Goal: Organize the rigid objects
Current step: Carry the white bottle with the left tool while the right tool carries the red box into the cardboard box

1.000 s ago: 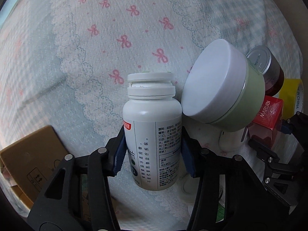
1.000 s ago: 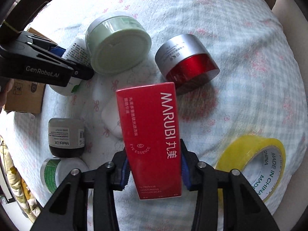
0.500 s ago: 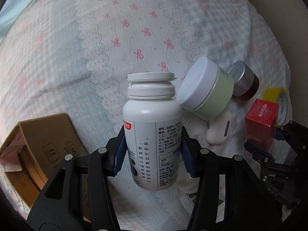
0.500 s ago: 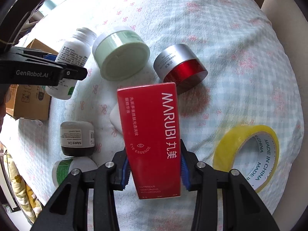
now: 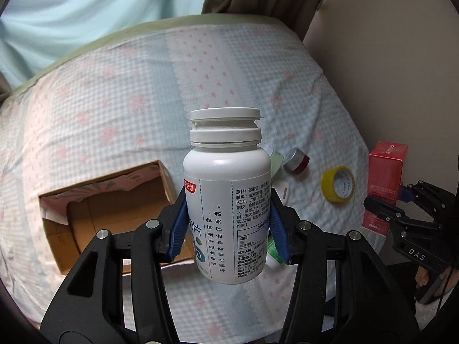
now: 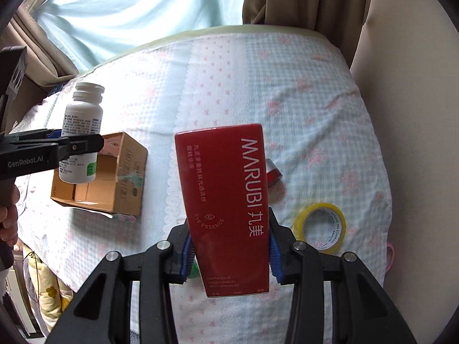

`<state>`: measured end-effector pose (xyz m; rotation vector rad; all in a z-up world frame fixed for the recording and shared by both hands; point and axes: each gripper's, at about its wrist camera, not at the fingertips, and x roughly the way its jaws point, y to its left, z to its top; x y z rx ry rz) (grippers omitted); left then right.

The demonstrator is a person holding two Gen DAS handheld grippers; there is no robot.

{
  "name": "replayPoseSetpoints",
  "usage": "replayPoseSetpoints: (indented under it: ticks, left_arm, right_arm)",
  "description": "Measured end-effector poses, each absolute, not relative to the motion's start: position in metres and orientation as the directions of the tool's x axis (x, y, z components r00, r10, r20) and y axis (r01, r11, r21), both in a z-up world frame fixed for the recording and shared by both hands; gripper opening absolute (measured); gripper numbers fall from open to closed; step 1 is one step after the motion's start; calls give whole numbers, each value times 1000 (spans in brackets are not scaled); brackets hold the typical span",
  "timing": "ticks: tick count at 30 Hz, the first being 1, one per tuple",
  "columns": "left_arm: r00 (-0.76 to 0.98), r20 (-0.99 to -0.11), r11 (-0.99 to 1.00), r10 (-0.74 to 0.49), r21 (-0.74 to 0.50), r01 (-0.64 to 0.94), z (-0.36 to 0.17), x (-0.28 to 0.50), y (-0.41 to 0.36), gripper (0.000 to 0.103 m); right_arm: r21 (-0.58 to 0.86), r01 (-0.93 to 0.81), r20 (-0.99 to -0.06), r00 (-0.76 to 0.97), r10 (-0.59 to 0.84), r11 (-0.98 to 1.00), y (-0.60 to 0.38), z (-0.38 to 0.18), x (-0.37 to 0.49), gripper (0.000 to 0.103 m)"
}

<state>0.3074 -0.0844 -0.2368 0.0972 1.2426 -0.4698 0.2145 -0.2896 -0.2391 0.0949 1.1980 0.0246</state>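
My left gripper [image 5: 228, 225] is shut on a white pill bottle [image 5: 226, 189] with printed Chinese text, held upright high above the bed. The bottle also shows in the right wrist view [image 6: 81, 134], over an open cardboard box [image 6: 114, 180]. My right gripper [image 6: 228, 255] is shut on a red MARUBI carton [image 6: 226, 206], held upright above the bed; the carton also shows in the left wrist view [image 5: 385, 183]. The box [image 5: 114, 209] lies open on the bedsheet to the left of the bottle.
On the checked bedsheet [image 5: 114, 114] lie a yellow tape roll [image 5: 338, 185], a red and silver jar [image 5: 297, 160], a pale green jar [image 5: 276, 162] partly hidden by the bottle and a white oval object [image 5: 285, 192]. A beige wall [image 6: 416, 86] is at the right, curtains behind.
Both grippers have risen well above the bed with their objects still held. The jars and tape now look small and far below, and the open box has come into view.
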Motion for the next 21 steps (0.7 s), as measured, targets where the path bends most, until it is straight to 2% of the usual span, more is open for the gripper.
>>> replayPoseSetpoints:
  ticks: [4,11,21]
  left_arm:
    - [292,-899,899,-327,-202,388,-202,298,-27,47]
    - [320,-878,901,-355,-231,366,-180,292,88,47]
    - [327,-893,936,-310,-226,270,-213,304,218,47]
  right_arm:
    - [76,33,-904,424,55,997,-243,-200,206,39]
    - [205,78,-873,465,146,976,-154,-173,214,39]
    - [244,25,-885,414,213,969,-38,-188,251,39]
